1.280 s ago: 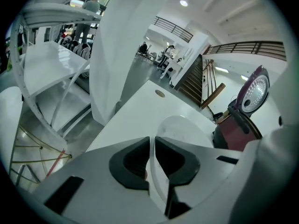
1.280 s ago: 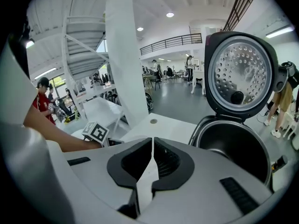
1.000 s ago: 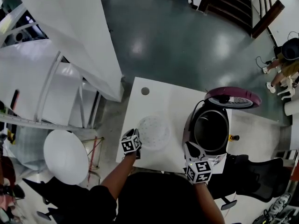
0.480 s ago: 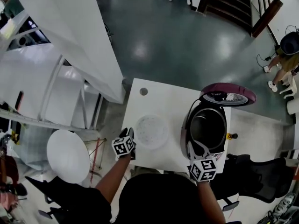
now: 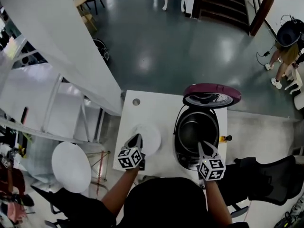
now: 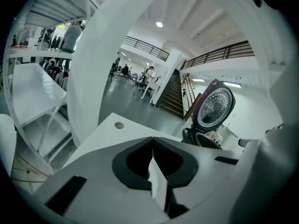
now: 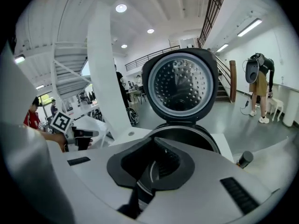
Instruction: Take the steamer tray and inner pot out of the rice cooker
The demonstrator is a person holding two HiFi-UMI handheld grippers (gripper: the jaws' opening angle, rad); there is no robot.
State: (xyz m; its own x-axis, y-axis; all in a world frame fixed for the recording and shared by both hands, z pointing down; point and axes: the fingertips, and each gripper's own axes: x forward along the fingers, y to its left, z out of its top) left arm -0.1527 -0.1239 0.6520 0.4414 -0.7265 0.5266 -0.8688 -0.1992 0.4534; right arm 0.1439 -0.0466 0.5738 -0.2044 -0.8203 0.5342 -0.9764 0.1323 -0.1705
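On the left side of the white table (image 5: 142, 109) the steamer tray (image 5: 148, 136) lies flat, already out of the cooker, so I take that half of the job as done. The left gripper (image 6: 152, 143) hangs over the tray's near edge. Its claw has just been snapping closed and is now pressed together with nothing in it, and it looks clear of the tray.

To the right stands the rice cooker (image 5: 180, 148) with its lid (image 5: 212, 95) tipped up at the back, and the inner pot (image 5: 192, 129) sits down inside the body. The right gripper (image 7: 153, 141) points at the cooker's near rim. Its claw is pressed together too, and I see nothing caught in it.

The pot is the step in hand, I'd say. To do it well, the right claw needs to spread before it meets the rim and then bite squarely on the pot's lip, not on the cooker's housing. The left would best come across to take the opposite lip, so that the pot rises level. It should be lifted straight up until it clears the wall, kept away from the raised lid, and set on bare table beside the tray, not on top of it.
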